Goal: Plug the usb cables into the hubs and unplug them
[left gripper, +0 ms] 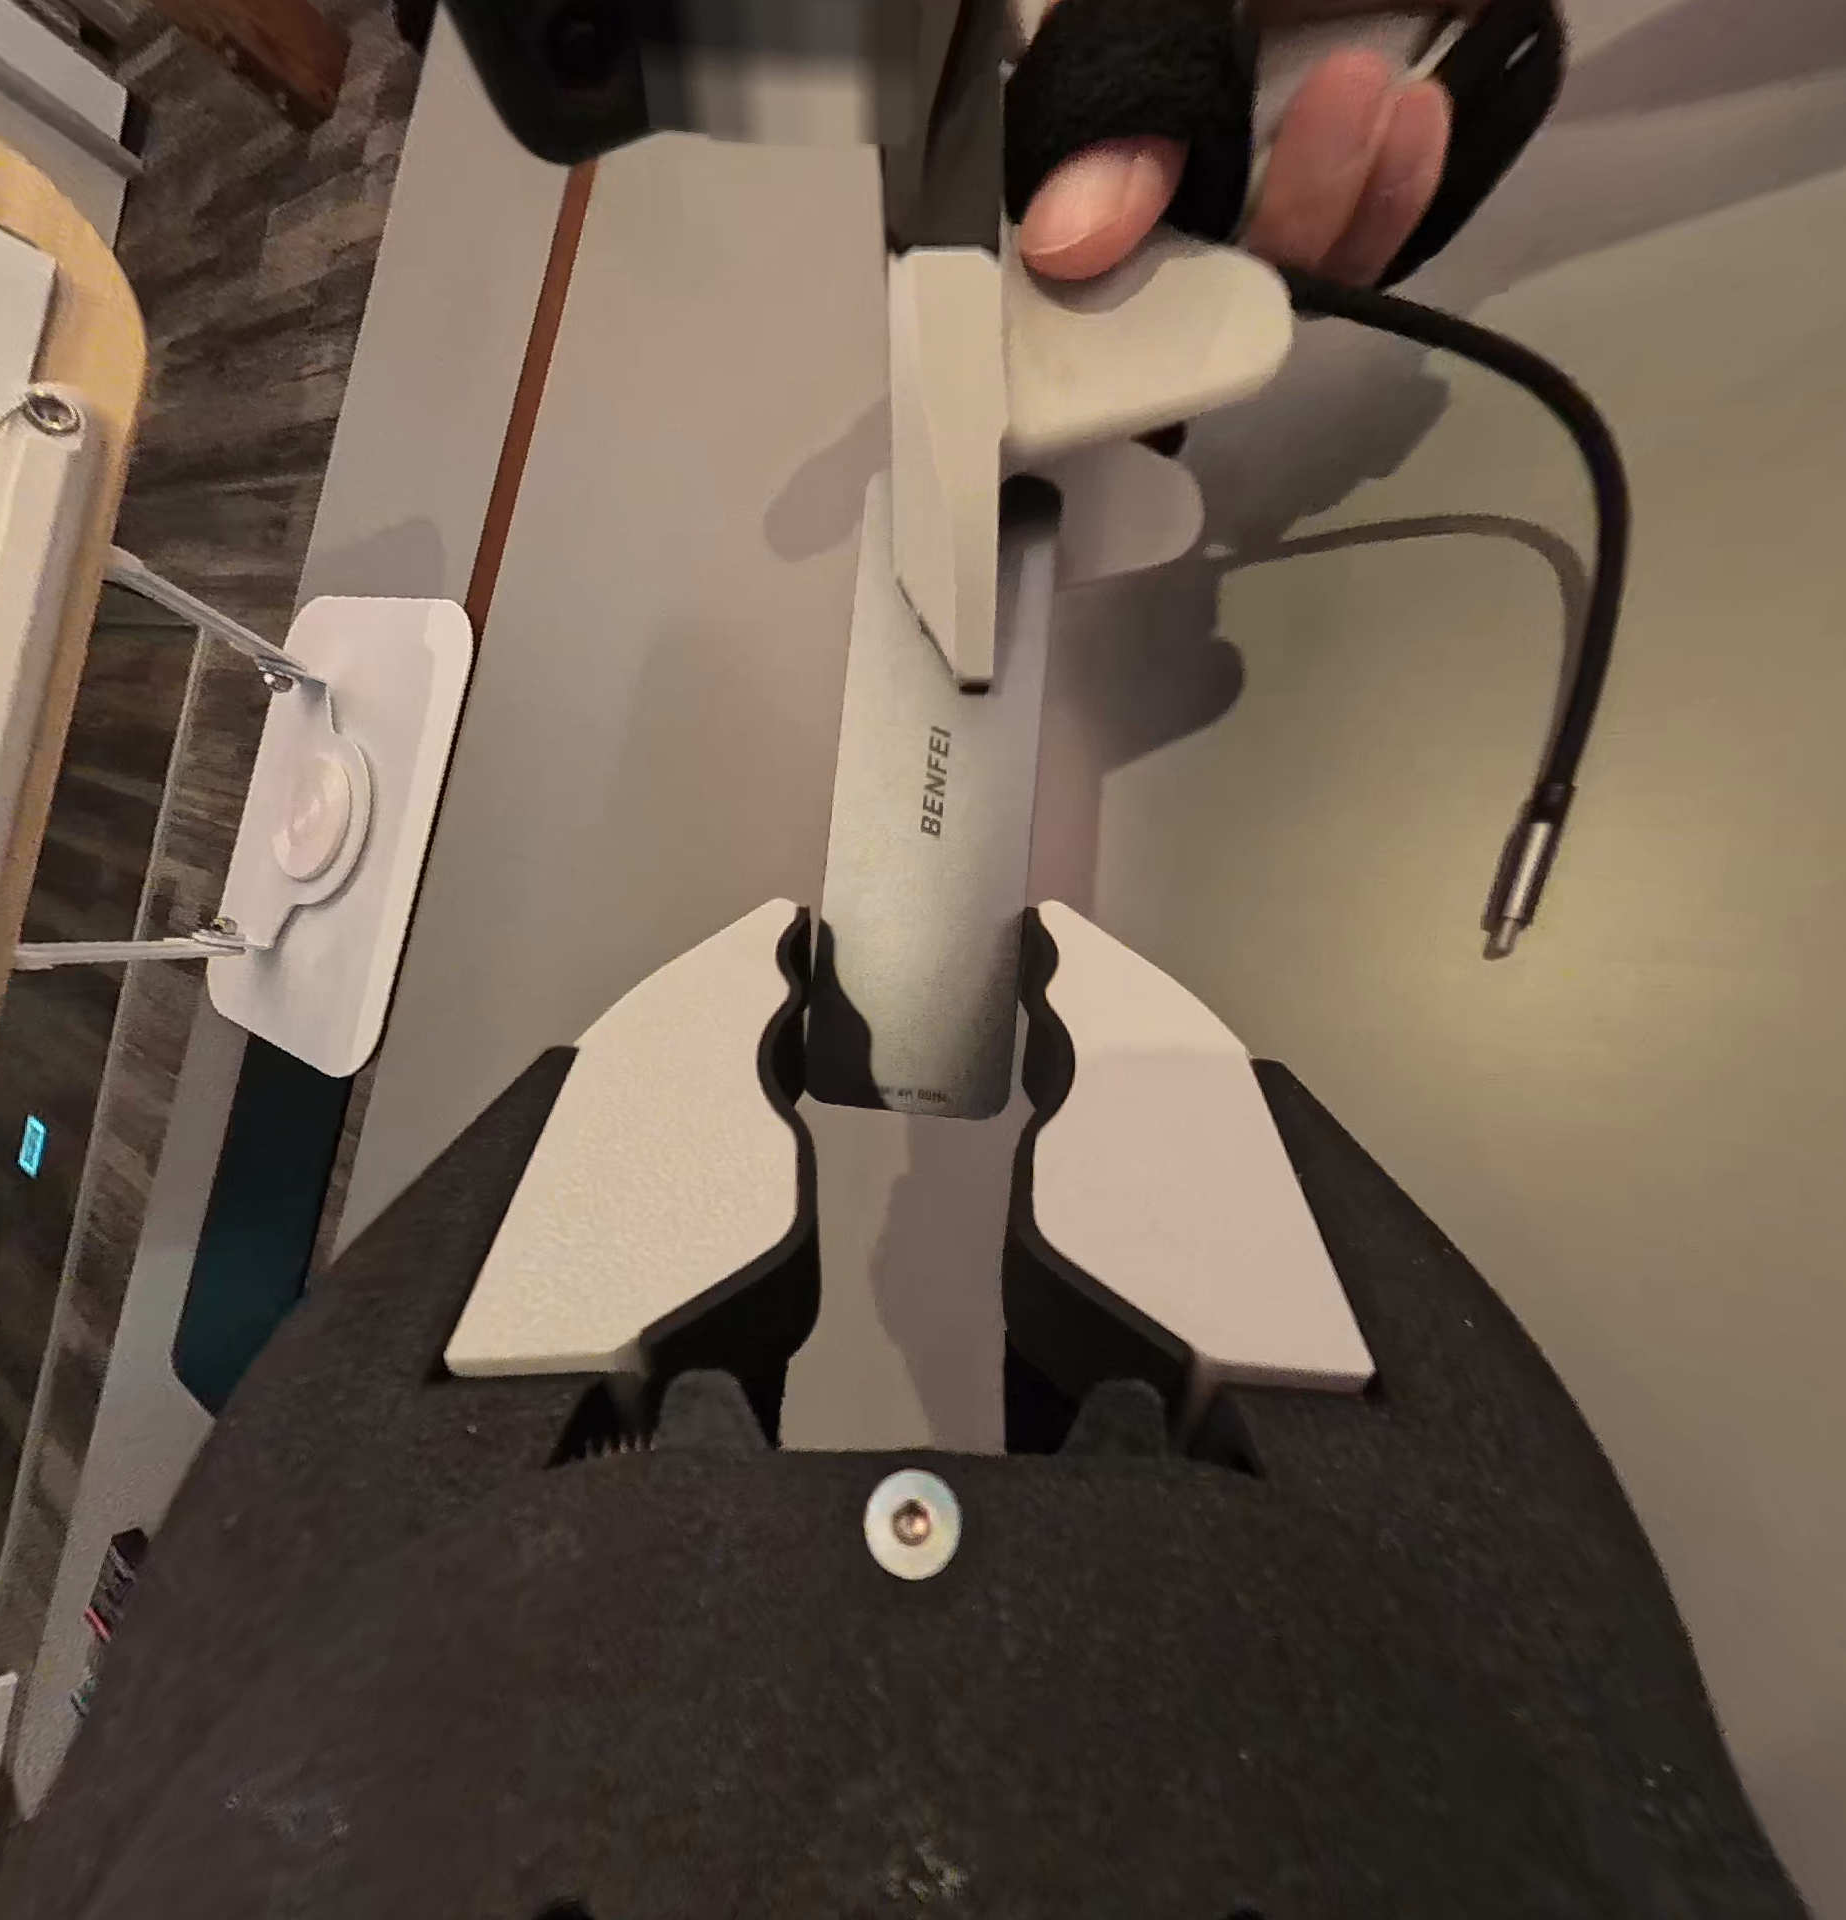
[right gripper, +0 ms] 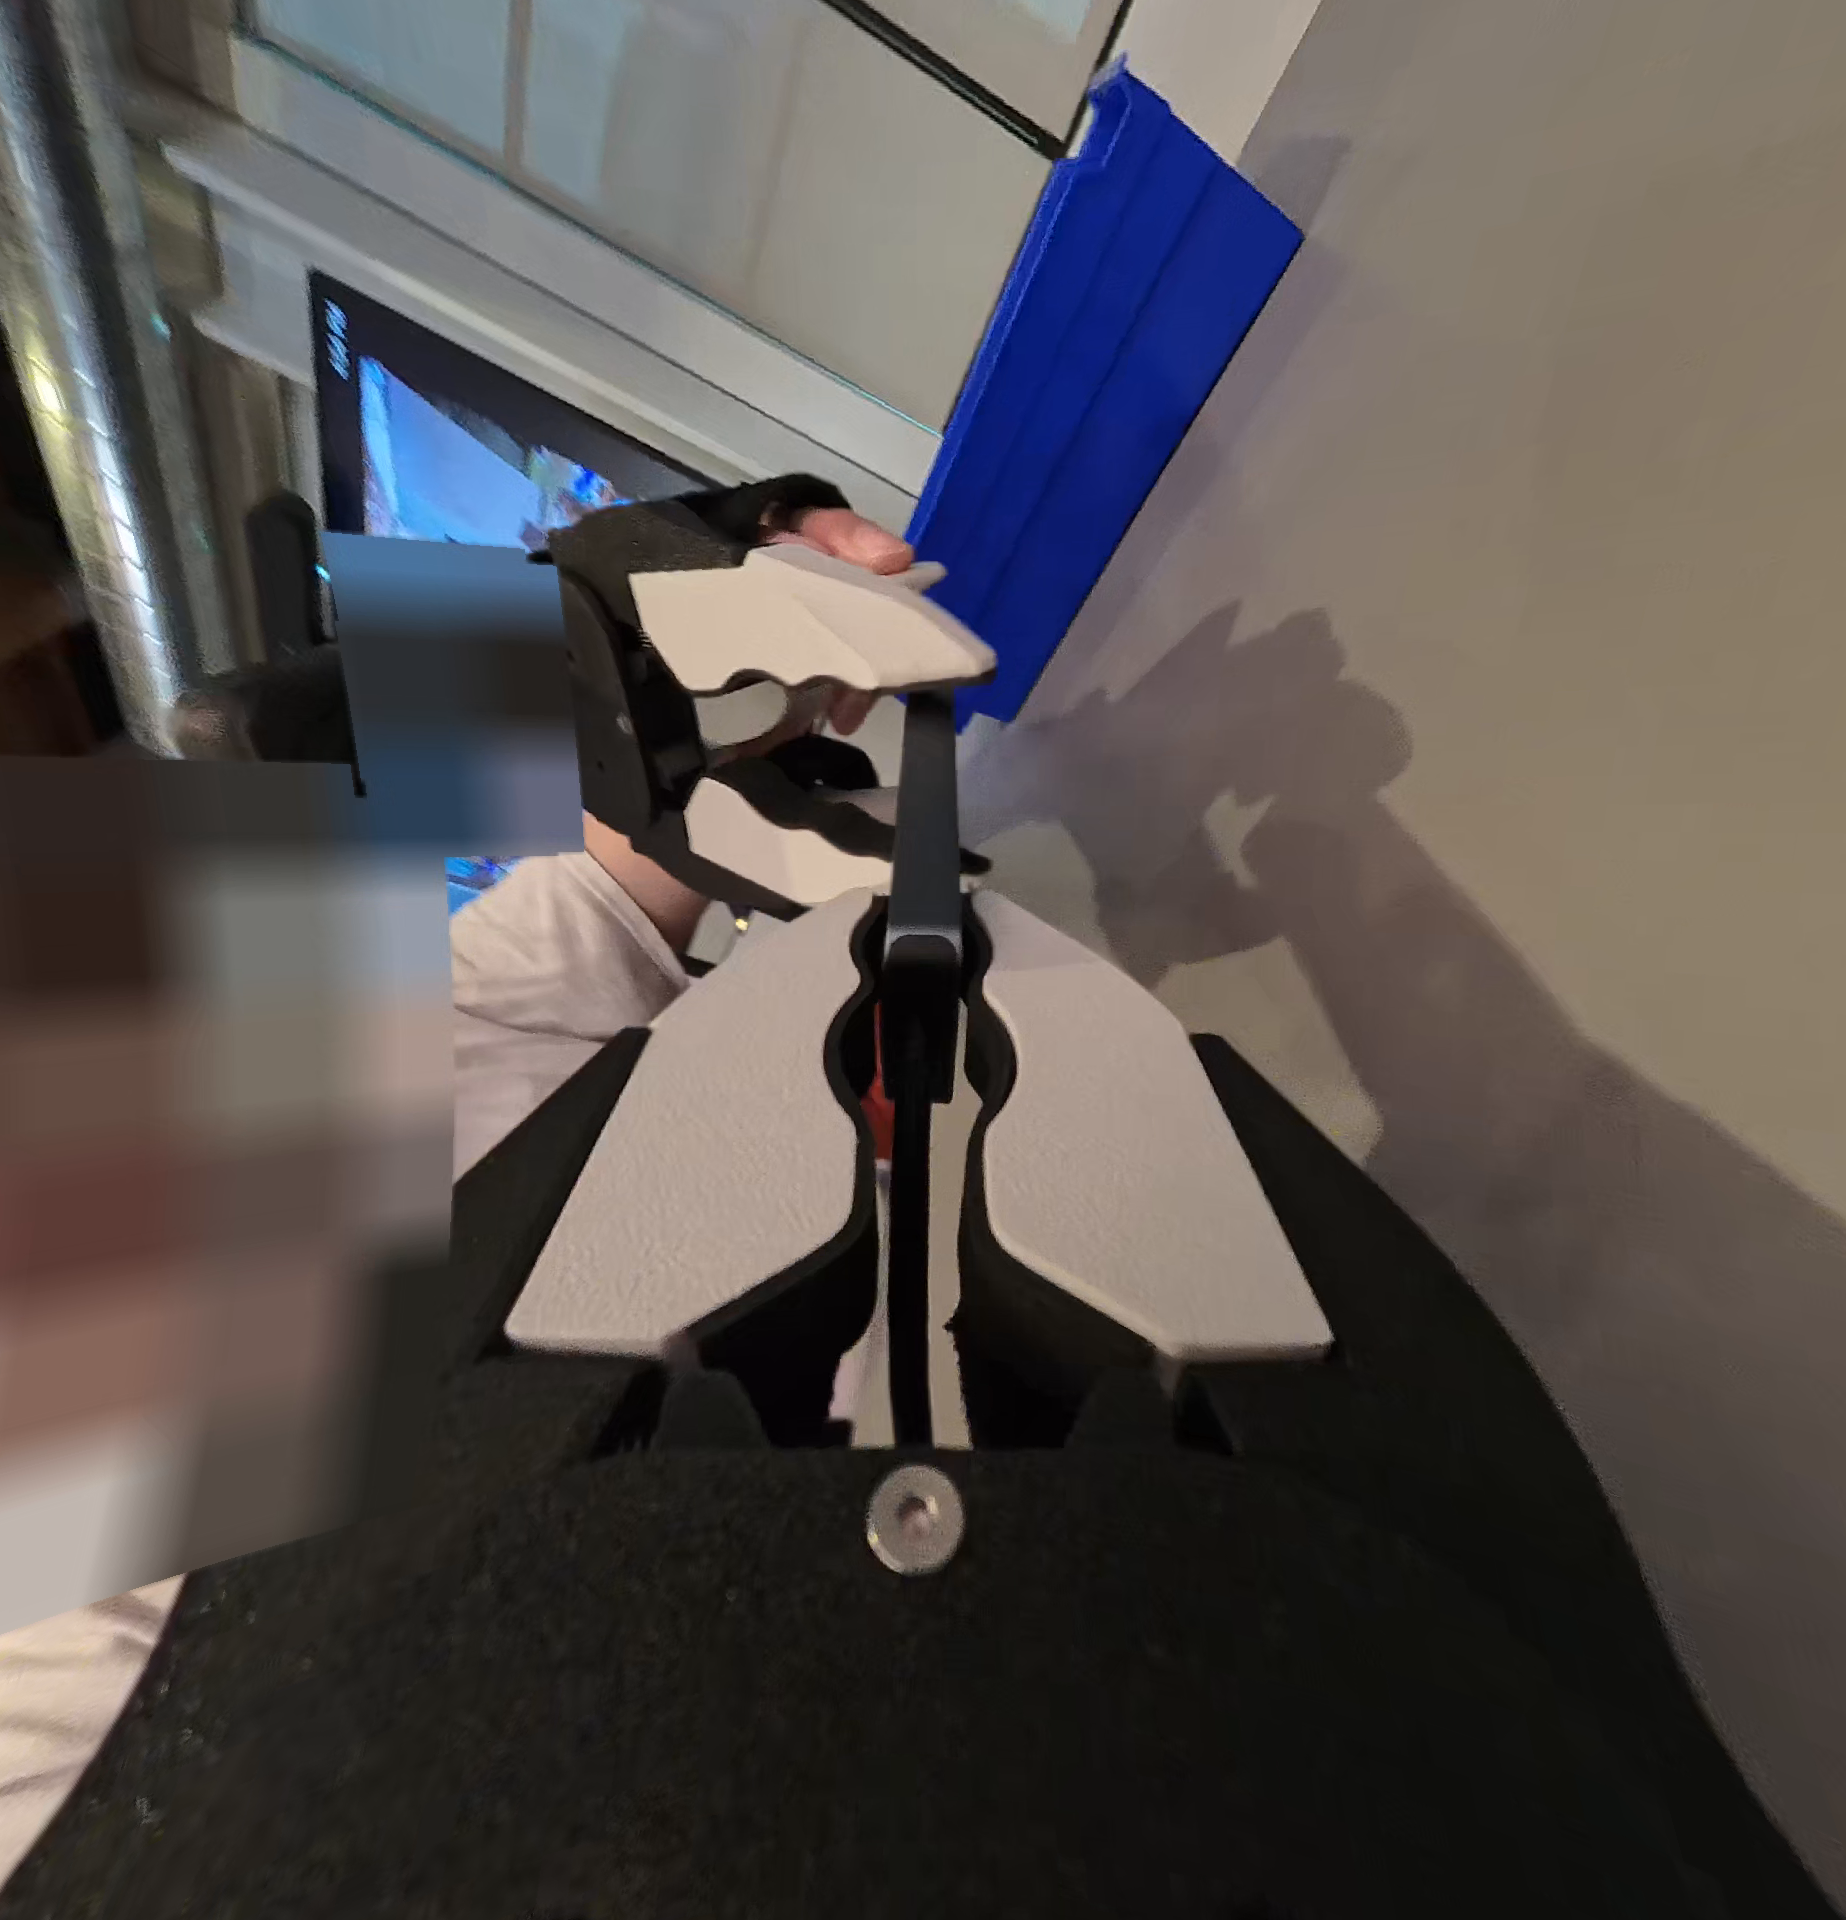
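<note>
Hub (left gripper: 924, 883) clamped between left tongs (left gripper: 919, 940) and right tongs (right gripper: 924, 935)

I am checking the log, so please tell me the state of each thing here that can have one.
Hub: held at both ends.
Left tongs: shut on the hub, near end.
Right tongs: shut on the hub, far end.
Cable: hangs loose in a curve.
Plug: free, in no port.
</note>
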A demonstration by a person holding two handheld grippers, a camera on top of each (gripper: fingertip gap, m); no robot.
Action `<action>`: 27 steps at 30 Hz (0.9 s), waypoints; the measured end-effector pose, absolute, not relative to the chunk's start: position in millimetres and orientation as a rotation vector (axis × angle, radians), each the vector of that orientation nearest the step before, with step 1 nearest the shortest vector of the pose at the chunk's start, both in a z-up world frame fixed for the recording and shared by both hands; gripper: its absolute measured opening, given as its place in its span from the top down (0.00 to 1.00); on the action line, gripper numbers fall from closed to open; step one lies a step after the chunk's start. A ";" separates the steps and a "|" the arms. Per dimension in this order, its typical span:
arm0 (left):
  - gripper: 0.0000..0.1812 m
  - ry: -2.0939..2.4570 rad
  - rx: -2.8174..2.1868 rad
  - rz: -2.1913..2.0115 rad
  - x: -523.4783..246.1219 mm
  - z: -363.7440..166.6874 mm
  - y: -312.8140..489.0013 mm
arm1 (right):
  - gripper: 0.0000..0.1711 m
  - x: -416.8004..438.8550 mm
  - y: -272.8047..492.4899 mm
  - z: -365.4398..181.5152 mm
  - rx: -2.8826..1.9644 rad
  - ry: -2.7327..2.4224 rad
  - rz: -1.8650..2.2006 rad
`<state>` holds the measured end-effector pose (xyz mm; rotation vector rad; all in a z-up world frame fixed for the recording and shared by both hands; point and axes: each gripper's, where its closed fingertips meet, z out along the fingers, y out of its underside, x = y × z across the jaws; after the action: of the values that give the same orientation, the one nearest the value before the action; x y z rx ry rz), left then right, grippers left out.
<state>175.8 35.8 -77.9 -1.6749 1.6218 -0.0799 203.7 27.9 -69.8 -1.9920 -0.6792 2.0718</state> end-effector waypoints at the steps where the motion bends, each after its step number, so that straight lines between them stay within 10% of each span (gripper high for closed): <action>1: 0.77 1.627 -1.691 -0.069 174.4 -80.1 38.0 | 0.93 203.4 27.0 -67.8 -1.993 -0.639 2.105; 12: 0.79 1.650 -1.782 -0.229 180.4 -82.8 35.3 | 0.92 208.3 25.6 -57.3 -2.007 -0.492 2.156; 27: 0.79 1.747 -1.807 -0.505 177.0 -82.7 15.8 | 0.62 225.9 22.6 -32.4 -1.646 -1.179 1.297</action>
<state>177.0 15.8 -82.7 -1.8074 1.7470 -0.5045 225.9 22.6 -32.4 -1.6460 -1.1794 1.2969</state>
